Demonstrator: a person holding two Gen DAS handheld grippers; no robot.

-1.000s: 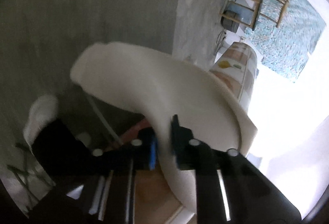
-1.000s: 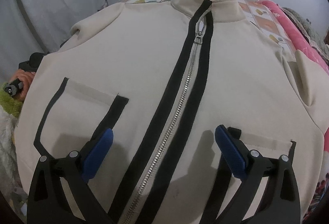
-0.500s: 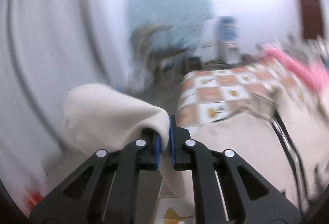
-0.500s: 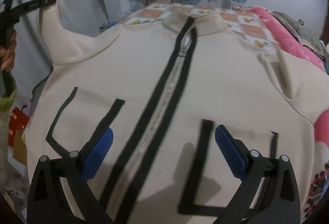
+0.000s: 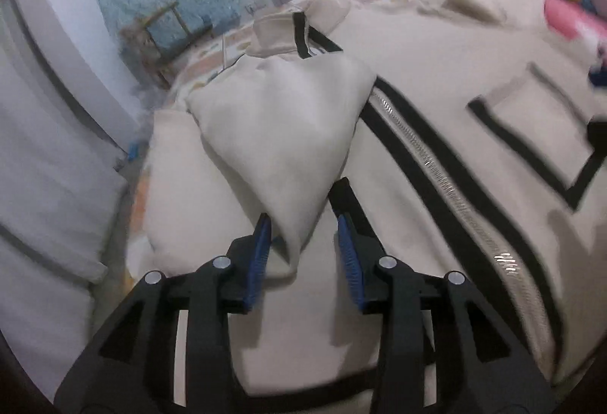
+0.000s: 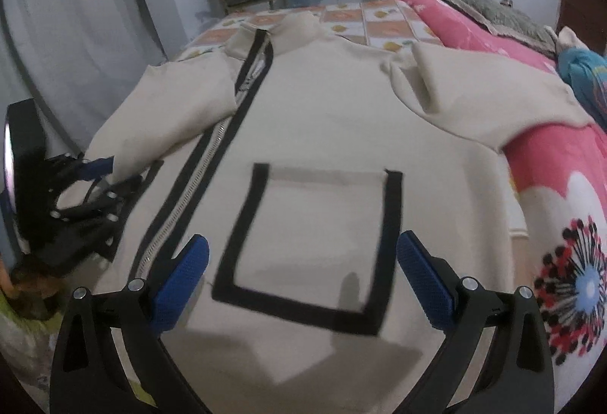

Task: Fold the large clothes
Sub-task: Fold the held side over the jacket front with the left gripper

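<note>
Sleeve (image 5: pixel 288 148) is being released between the left gripper (image 5: pixel 303 247)'s just-opening jaws, apparently unpinched, onto the jacket (image 6: pixel 322 118); it is best drawn clear gently. Right gripper (image 6: pixel 303 281) is being held spread above the pocket (image 6: pixel 315 243).

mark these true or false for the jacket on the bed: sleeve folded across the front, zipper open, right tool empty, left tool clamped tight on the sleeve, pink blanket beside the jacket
1. One sleeve lies folded over the front of the jacket. True.
2. The zipper is undone. False: it is closed along the front.
3. The right tool is open and holds nothing. True.
4. The left tool is clamped tight on the sleeve. False: its jaws have just been opening; the sleeve end lies between them, unpinched.
5. A pink blanket lies beside the jacket. True.
</note>
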